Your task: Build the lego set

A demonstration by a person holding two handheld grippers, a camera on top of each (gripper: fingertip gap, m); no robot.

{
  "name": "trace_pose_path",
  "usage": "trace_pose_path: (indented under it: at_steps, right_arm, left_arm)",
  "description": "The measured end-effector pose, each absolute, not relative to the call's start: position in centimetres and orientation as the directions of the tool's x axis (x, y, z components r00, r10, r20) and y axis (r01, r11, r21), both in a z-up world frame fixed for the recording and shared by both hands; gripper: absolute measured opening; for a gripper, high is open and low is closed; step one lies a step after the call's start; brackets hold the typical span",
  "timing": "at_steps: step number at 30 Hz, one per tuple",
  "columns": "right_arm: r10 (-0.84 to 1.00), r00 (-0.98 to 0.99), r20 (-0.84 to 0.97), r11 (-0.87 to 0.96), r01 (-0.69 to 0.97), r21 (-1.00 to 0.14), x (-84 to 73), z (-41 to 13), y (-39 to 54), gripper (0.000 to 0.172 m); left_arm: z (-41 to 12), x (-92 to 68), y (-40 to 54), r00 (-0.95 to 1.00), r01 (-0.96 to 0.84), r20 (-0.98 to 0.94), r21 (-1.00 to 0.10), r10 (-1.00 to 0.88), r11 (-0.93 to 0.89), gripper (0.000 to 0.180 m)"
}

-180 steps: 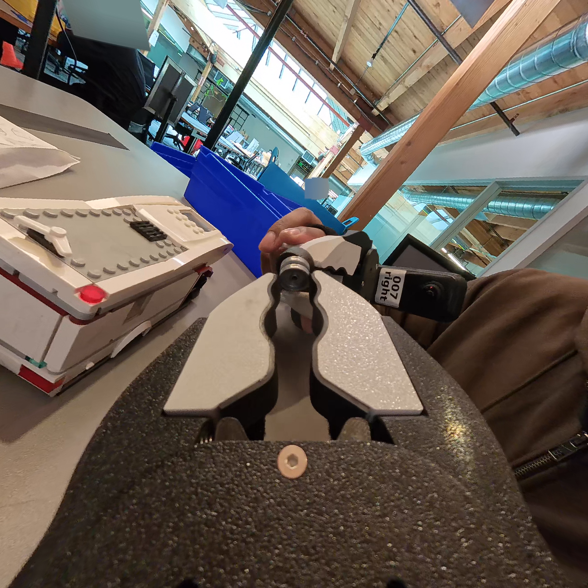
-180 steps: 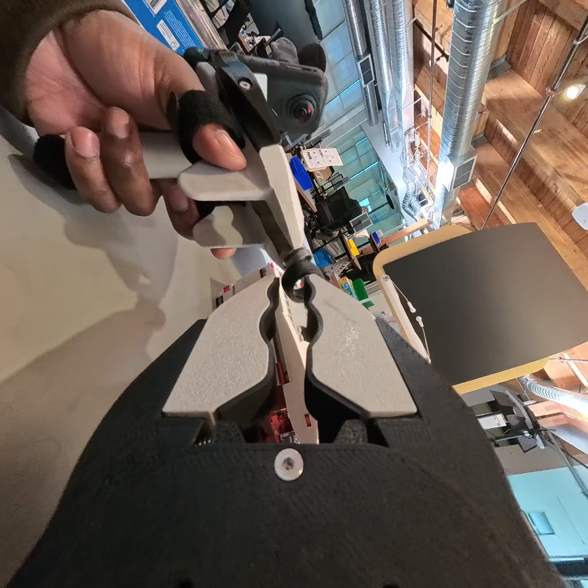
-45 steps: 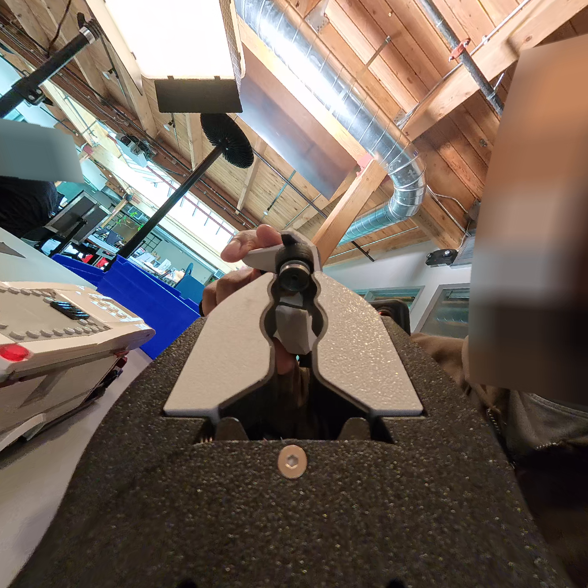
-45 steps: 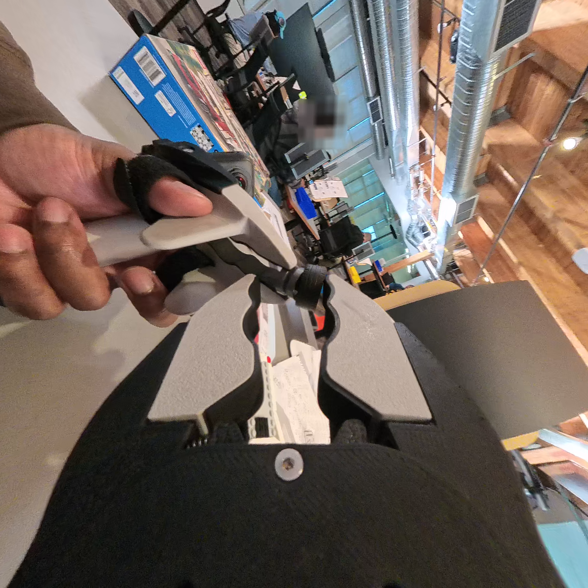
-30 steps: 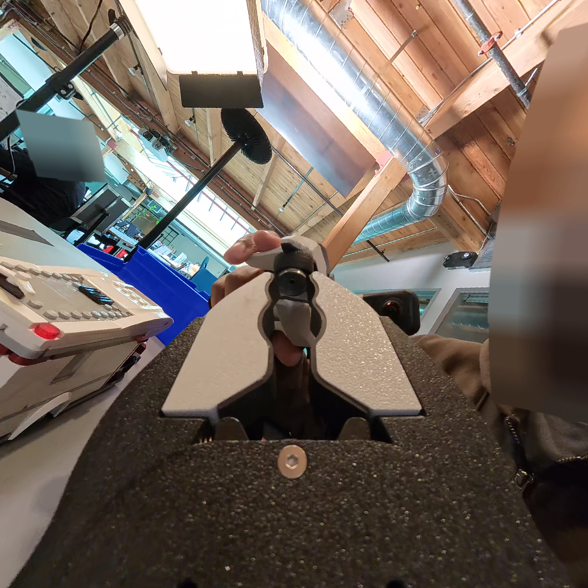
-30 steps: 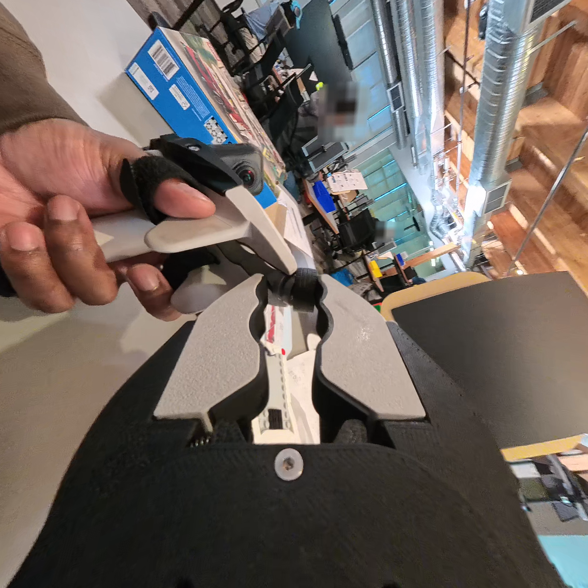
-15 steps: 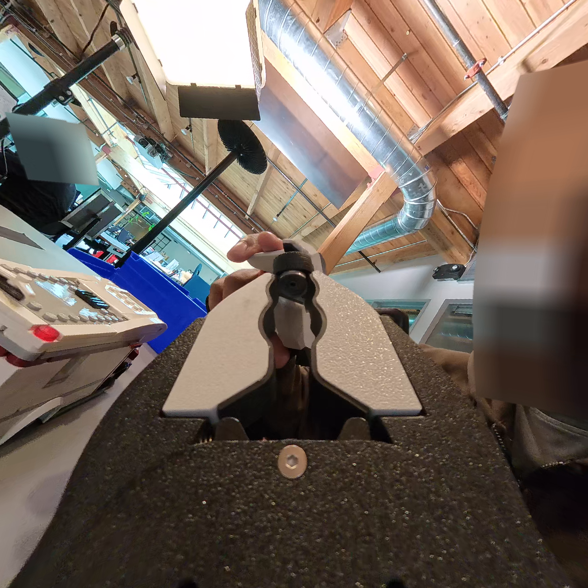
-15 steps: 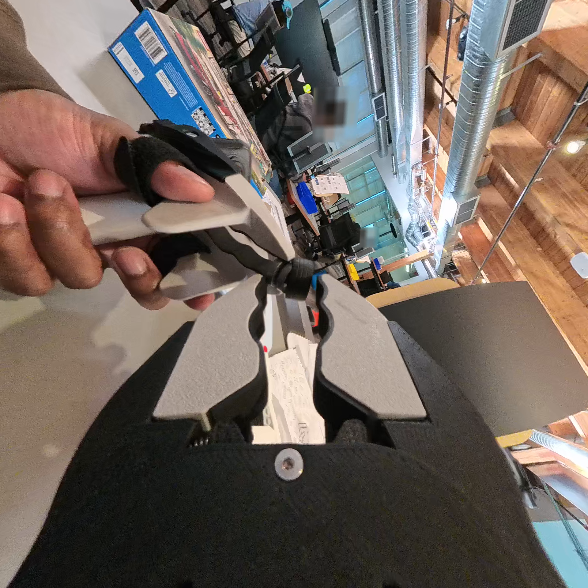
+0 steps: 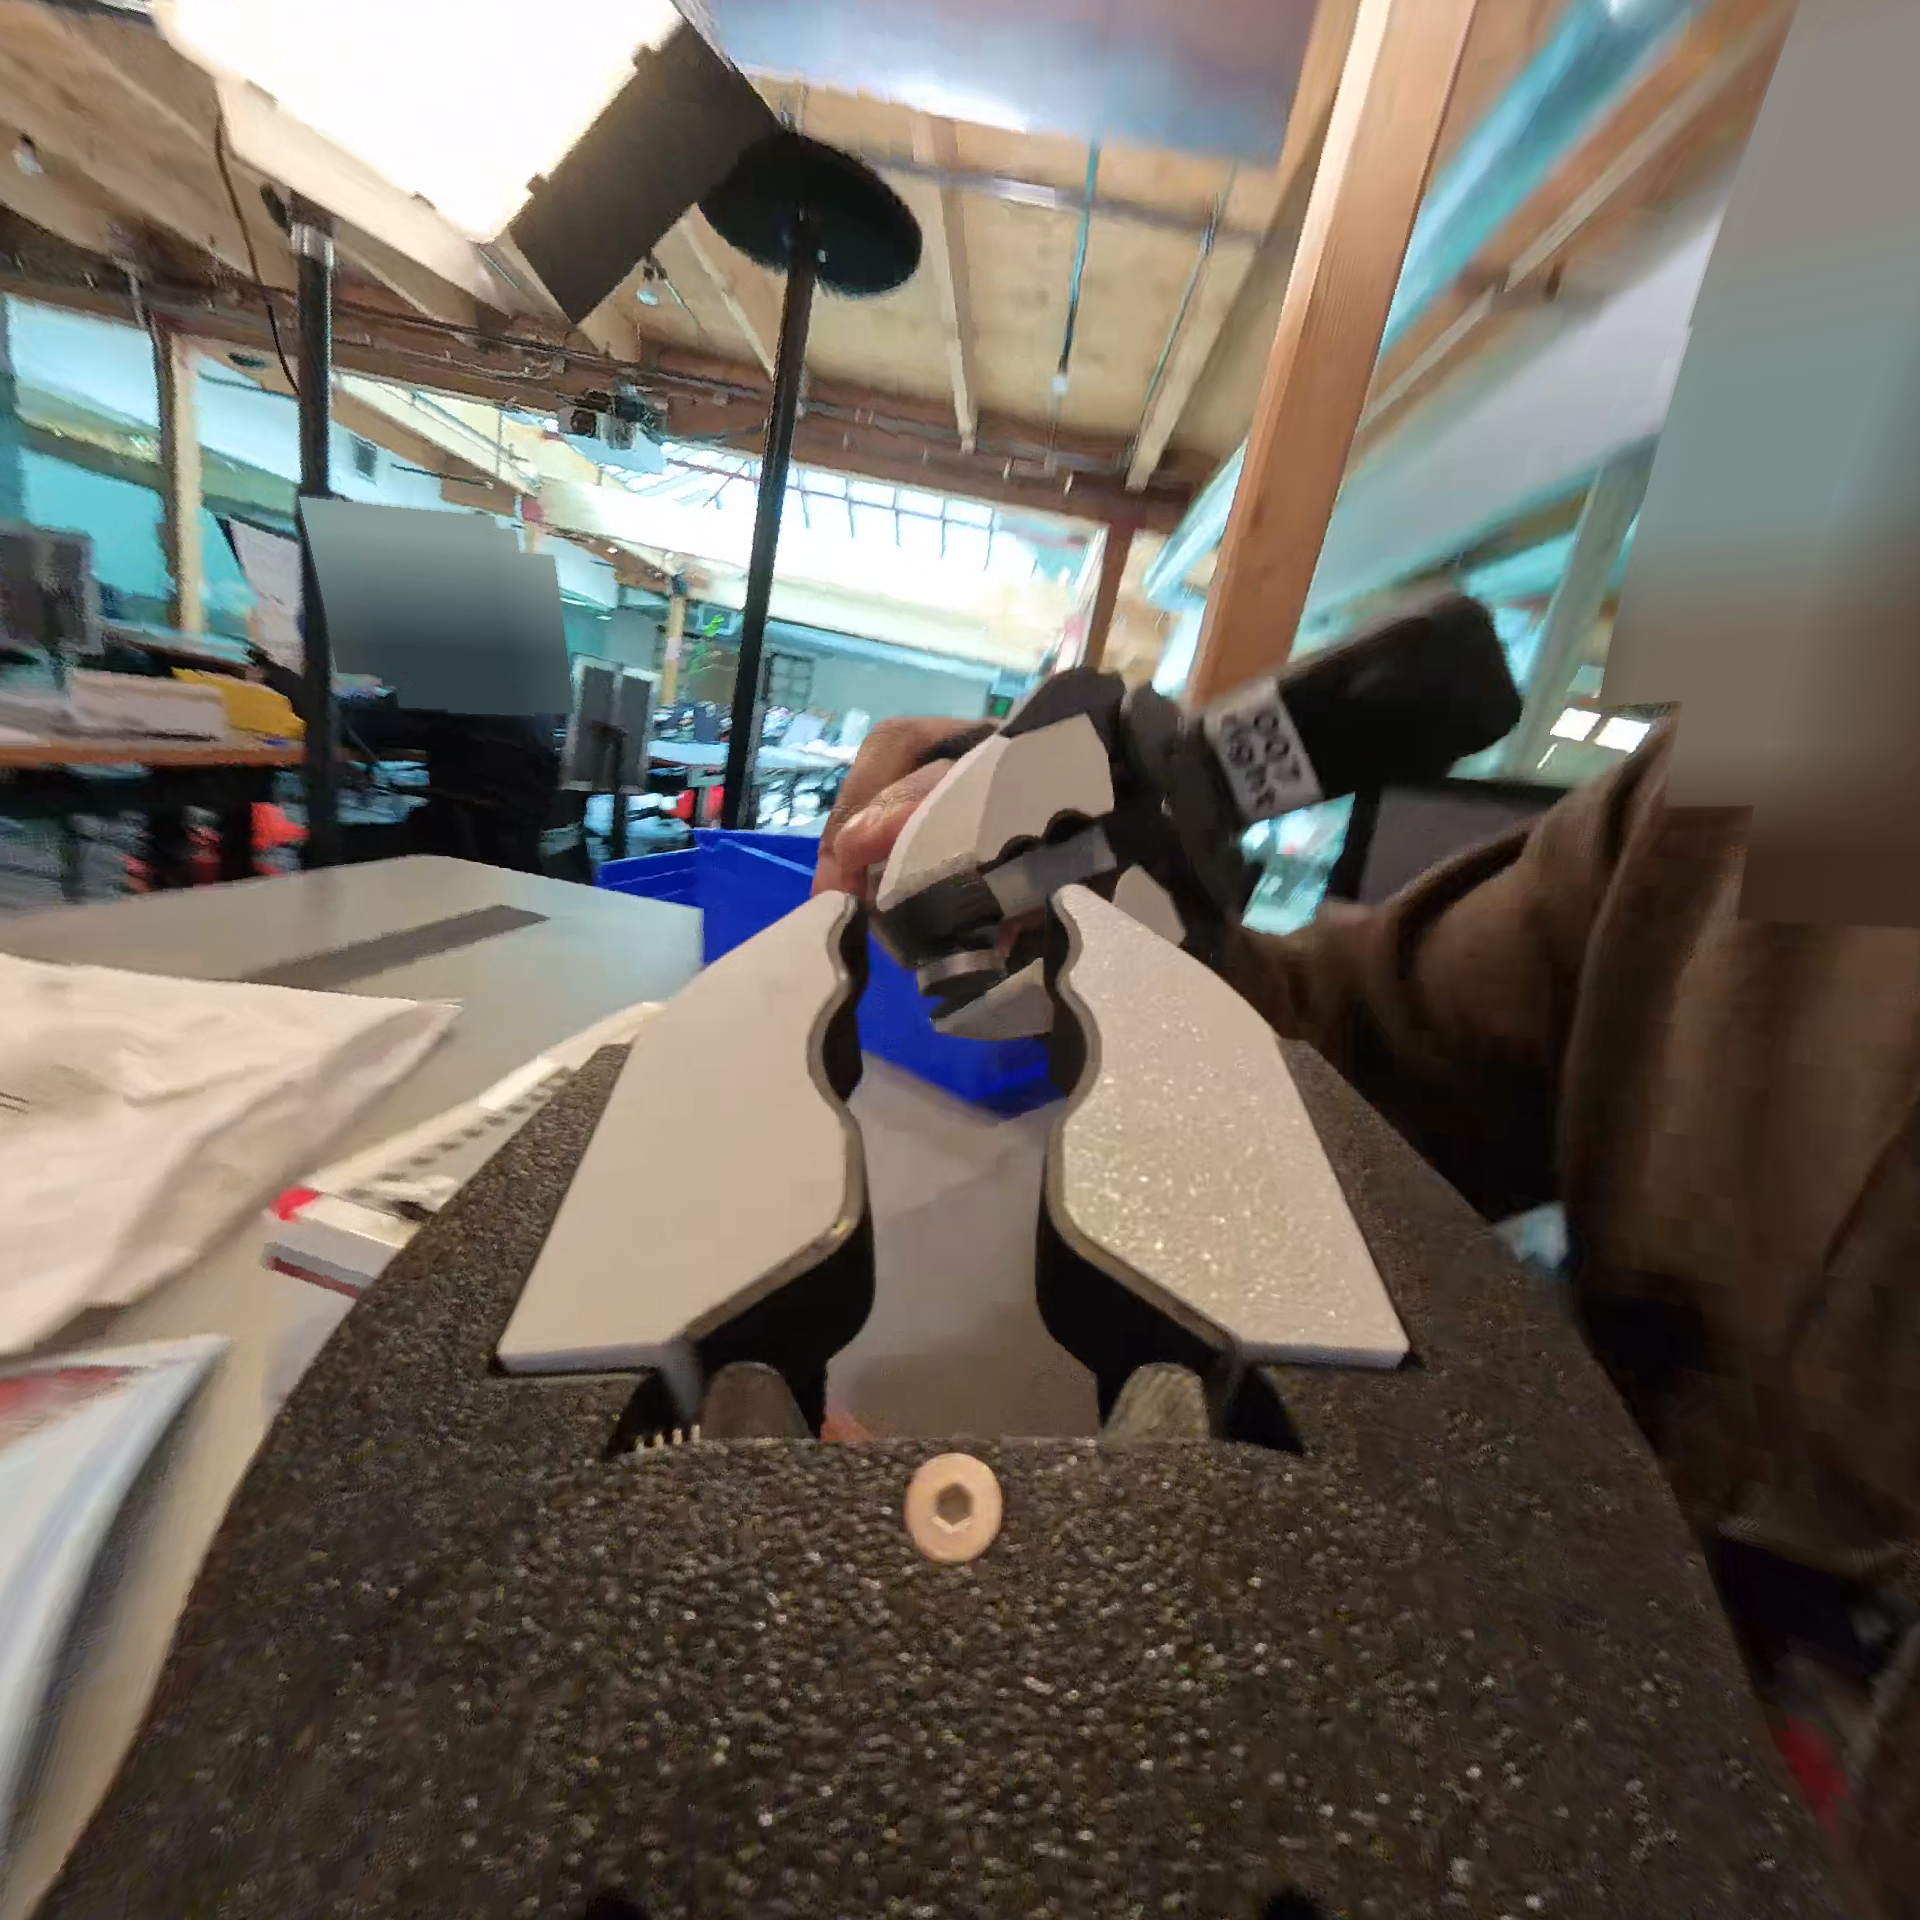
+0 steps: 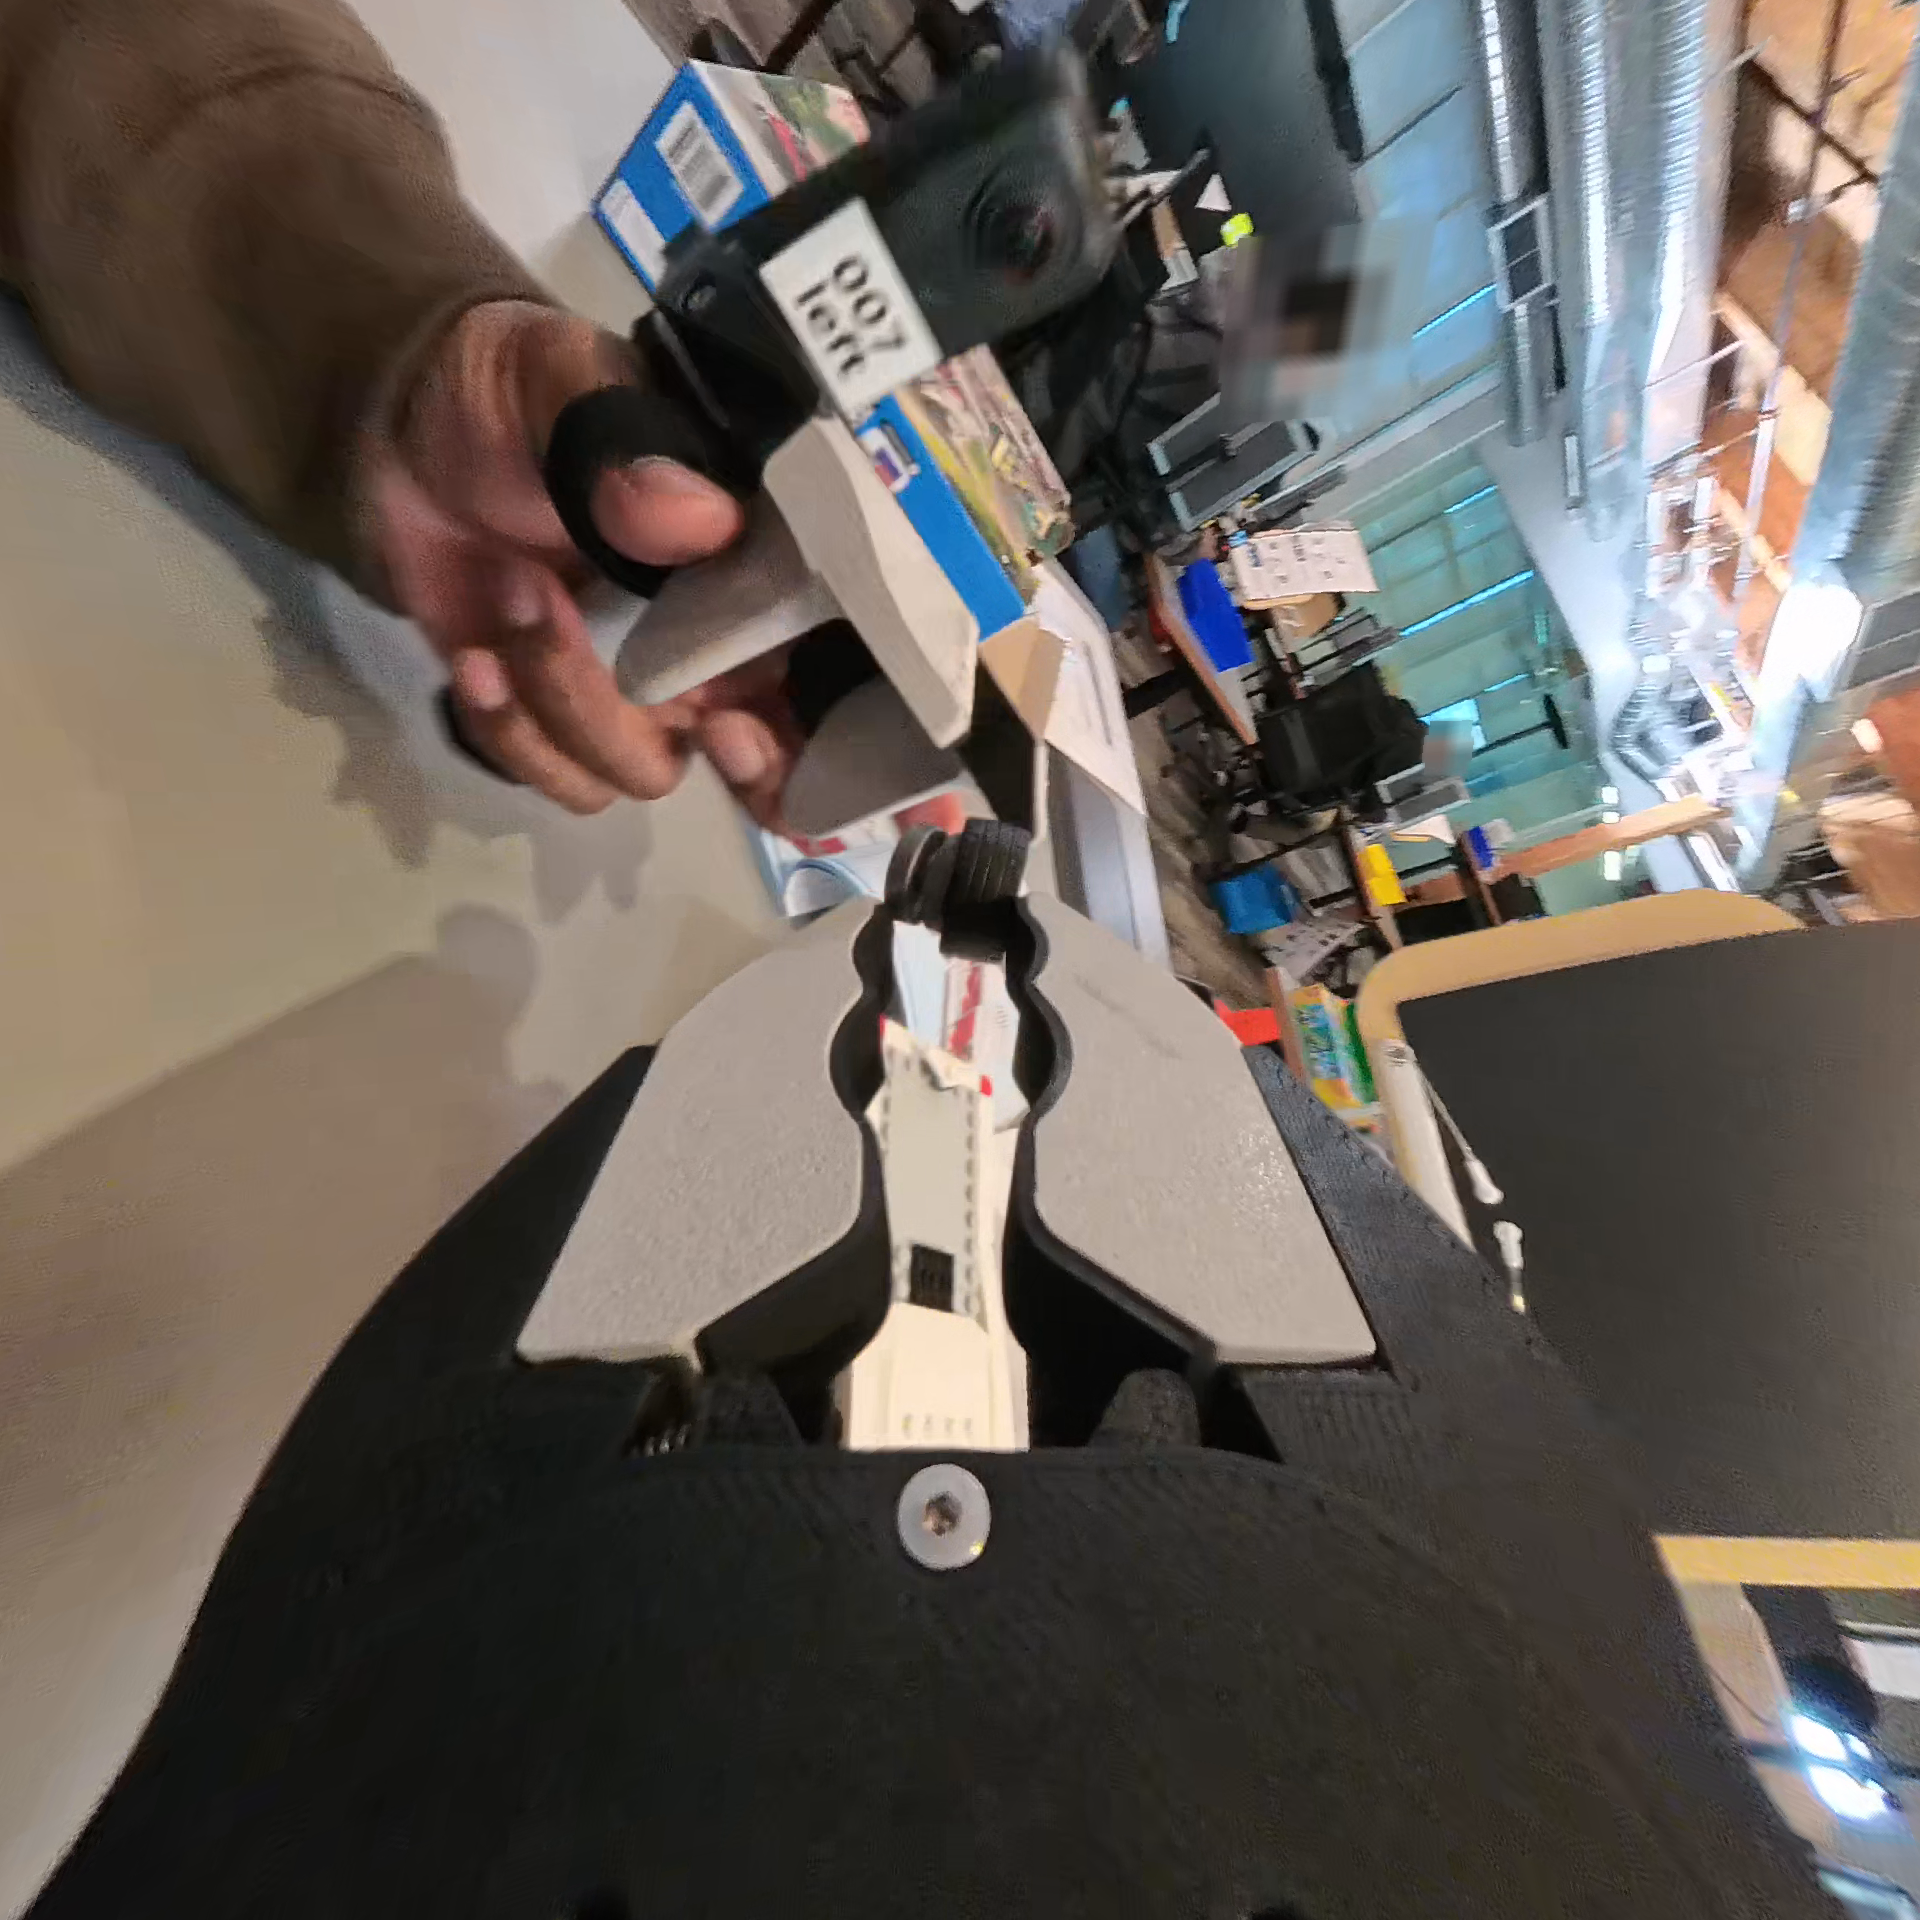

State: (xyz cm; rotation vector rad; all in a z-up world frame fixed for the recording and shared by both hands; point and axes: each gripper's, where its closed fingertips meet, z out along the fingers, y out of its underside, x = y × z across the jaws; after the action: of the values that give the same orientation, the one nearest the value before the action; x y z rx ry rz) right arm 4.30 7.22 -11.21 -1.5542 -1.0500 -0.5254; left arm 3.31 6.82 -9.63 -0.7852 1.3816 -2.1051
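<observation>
My right claw [image 10: 951, 914] is clenched on a small black wheel-and-axle piece [image 10: 966, 873] pinched right at its fingertips, above the white brick-built model [image 10: 935, 1226] lying on the table [image 10: 208, 935]. My left claw [image 9: 951, 935] is released, jaws apart, with the right claw's tips and that black piece poking between them without either pad pressing on it. Farther off, blue bins [image 9: 769, 894] line the table's far edge and a blue box [image 10: 727, 156] sits farther along the table.
</observation>
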Motion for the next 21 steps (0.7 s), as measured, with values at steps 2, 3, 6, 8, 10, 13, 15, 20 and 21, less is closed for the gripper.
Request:
trace_pose_path:
  at_steps: [2, 3, 6, 8, 10, 13, 15, 20, 21]
  right_arm:
    - [0.388, 0.509, 0.769, 0.025, 0.828, -0.56, 4.1, -11.7, 6.9, 0.02]
    - [0.408, 0.512, 0.756, 0.024, 0.821, -0.57, 4.0, -11.8, 6.7, 0.02]
    - [0.483, 0.512, 0.711, 0.023, 0.804, -0.594, 3.3, -12.6, 6.2, 0.02]
    - [0.536, 0.498, 0.682, 0.013, 0.802, -0.597, 3.0, -13.5, 5.8, 0.02]
    - [0.565, 0.488, 0.666, 0.008, 0.803, -0.595, 2.8, -13.9, 5.5, 0.02]
    - [0.604, 0.477, 0.639, 0.003, 0.8, -0.6, 2.5, -14.4, 5.1, 0.02]
    - [0.615, 0.477, 0.628, -0.004, 0.798, -0.602, 2.5, -14.6, 5.0, 0.02]
    - [0.615, 0.499, 0.611, -0.01, 0.779, -0.626, 2.7, -14.5, 5.0, 0.021]
    - [0.618, 0.502, 0.605, -0.007, 0.773, -0.635, 2.7, -14.6, 5.0, 0.021]
  left_arm:
    - [-10.1, 3.1, 6.5, -0.668, 0.167, 0.009, -0.973, -0.744, -0.161, 0.038]
    - [-10.3, 3.1, 6.4, -0.641, 0.199, -0.078, -0.978, -0.764, -0.067, 0.04]
    - [-11.1, 2.9, 5.6, -0.594, 0.265, -0.255, -0.958, -0.763, 0.114, 0.042]
    - [-11.8, 2.8, 4.9, -0.59, 0.282, -0.331, -0.939, -0.737, 0.197, 0.042]
    - [-13.0, 2.9, 4.3, -0.586, 0.275, -0.401, -0.916, -0.704, 0.292, 0.041]
    - [-13.8, 2.9, 3.9, -0.568, 0.289, -0.466, -0.885, -0.679, 0.365, 0.029]
    - [-13.8, 2.9, 3.9, -0.548, 0.3, -0.49, -0.872, -0.678, 0.387, 0.027]
    - [-13.9, 3.1, 4.2, -0.505, 0.307, -0.529, -0.848, -0.682, 0.431, 0.02]
    - [-13.9, 3.1, 4.2, -0.512, 0.306, -0.521, -0.853, -0.683, 0.422, 0.02]
